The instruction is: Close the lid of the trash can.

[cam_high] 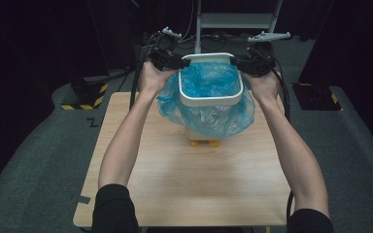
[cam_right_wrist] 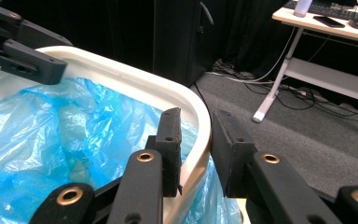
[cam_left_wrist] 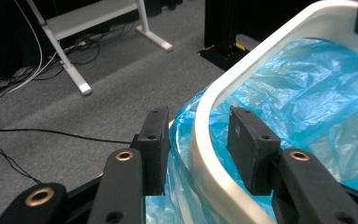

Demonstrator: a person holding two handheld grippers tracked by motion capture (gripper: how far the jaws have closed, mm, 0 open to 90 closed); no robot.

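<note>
At the far middle of the wooden table (cam_high: 199,179): white bin (cam_high: 209,101) on small orange feet (cam_high: 201,142), lined with a blue bag (cam_high: 209,119) folded out over the rim. Left gripper (cam_left_wrist: 196,122) astride the rim on one side, jaws apart and clear of plastic and rim alike; right gripper (cam_right_wrist: 196,119) astride the opposite side, inner jaw close against the rim, outer jaw off it, so no firm hold on either side. Risk of pinching and tearing the thin film if closed hard, of dragging the fold off the rim if pulled unevenly, and of tipping the bin on its feet if pushed from one side alone.
</note>
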